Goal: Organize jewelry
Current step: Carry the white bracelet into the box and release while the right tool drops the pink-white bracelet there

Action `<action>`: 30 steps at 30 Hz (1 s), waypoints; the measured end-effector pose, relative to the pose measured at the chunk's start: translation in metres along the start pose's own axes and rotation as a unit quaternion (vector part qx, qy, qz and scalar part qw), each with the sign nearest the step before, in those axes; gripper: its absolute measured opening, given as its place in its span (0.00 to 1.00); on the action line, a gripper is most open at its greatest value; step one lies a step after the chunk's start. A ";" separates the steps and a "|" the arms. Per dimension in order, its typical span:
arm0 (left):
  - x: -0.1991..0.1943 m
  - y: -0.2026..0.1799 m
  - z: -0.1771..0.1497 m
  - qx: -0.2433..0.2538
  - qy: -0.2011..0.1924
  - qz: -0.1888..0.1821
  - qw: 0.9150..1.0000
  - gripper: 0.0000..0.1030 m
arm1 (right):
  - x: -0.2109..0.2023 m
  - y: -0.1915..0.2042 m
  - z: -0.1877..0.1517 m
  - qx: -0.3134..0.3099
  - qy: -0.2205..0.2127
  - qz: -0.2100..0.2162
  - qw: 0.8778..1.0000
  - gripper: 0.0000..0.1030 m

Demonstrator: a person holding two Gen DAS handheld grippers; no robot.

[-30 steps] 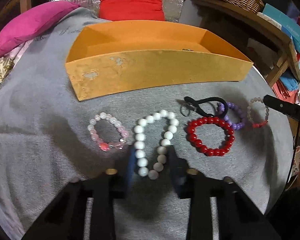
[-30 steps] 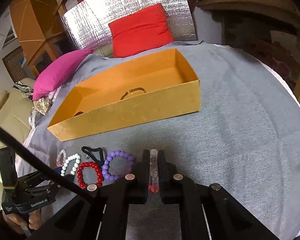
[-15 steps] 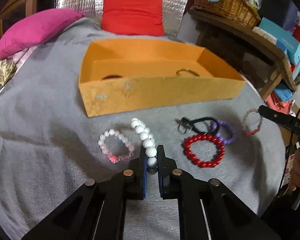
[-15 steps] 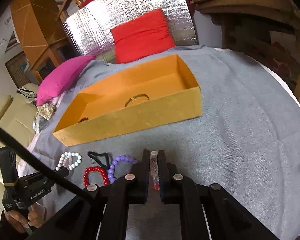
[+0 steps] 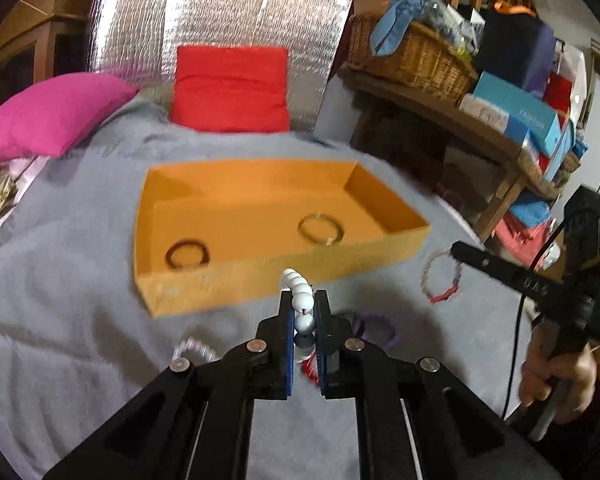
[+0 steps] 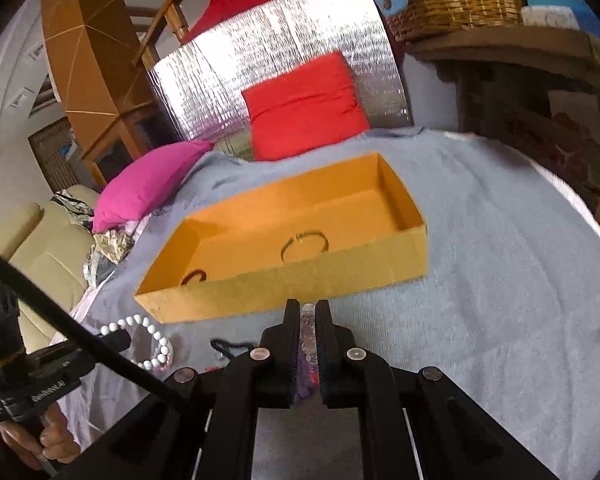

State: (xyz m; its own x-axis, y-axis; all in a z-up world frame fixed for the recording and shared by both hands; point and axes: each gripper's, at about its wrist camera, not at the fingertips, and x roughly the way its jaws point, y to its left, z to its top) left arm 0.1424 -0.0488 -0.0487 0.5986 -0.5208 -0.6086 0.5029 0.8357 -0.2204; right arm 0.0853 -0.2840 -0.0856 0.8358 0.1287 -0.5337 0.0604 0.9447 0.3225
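Note:
My left gripper (image 5: 303, 300) is shut on a white bead bracelet (image 5: 300, 294) and holds it above the grey cloth, just in front of the orange box (image 5: 260, 280). My right gripper (image 6: 308, 312) is shut on a pale pink bracelet with a red part (image 6: 308, 330), also lifted, near the box's front wall (image 6: 292, 284). From the left wrist view that bracelet (image 5: 440, 276) hangs from the right gripper's tip. The box holds a dark ring bracelet (image 5: 187, 254) and a thin gold bangle (image 5: 321, 229). A purple bracelet (image 5: 376, 330), a red one (image 5: 308, 370) and a clear pink one (image 5: 194, 350) lie on the cloth.
A black cord bracelet (image 6: 230, 346) lies on the cloth. A red cushion (image 5: 232, 88) and a pink pillow (image 5: 56, 114) sit behind the box. A wooden shelf with a wicker basket (image 5: 412, 56) and boxes stands at the right.
Both grippers have risen with their bracelets and moved toward the orange box. The white bracelet has left the cloth and now hangs from the left gripper.

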 end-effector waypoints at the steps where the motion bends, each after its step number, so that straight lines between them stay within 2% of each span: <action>1: 0.000 -0.002 0.009 0.001 -0.007 0.000 1.000 0.09 | -0.001 0.000 0.004 0.004 -0.007 0.003 1.000 0.08; 6: 0.016 -0.011 0.046 0.008 -0.022 -0.006 1.000 0.09 | 0.003 0.002 0.042 0.022 -0.059 0.009 0.998 0.08; 9: 0.037 -0.010 0.063 0.001 -0.021 -0.014 1.000 0.09 | 0.017 0.001 0.059 0.033 -0.070 0.011 0.997 0.08; 12: 0.063 -0.005 0.066 -0.006 -0.007 -0.009 1.000 0.09 | 0.042 0.000 0.069 0.041 -0.060 0.007 0.997 0.08; 18: 0.103 0.009 0.061 -0.021 0.029 0.005 0.999 0.09 | 0.093 -0.012 0.070 0.060 -0.014 -0.013 0.998 0.08; 25: 0.136 0.014 0.050 -0.012 0.071 0.022 0.997 0.09 | 0.125 -0.038 0.066 0.084 0.017 -0.031 0.996 0.08; 29: 0.138 0.011 0.047 0.001 0.079 0.032 0.996 0.09 | 0.130 -0.044 0.064 0.080 0.023 -0.043 0.996 0.08; 30: 0.137 0.010 0.048 0.003 0.077 0.036 0.996 0.14 | 0.128 -0.043 0.064 0.081 0.020 -0.045 0.995 0.09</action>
State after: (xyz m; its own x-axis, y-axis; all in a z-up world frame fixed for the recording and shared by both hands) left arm 0.2589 -0.1200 -0.0977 0.5305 -0.4266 -0.7325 0.4670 0.8682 -0.1674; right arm 0.2245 -0.3280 -0.1172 0.8010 0.0597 -0.5956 0.2245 0.8924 0.3914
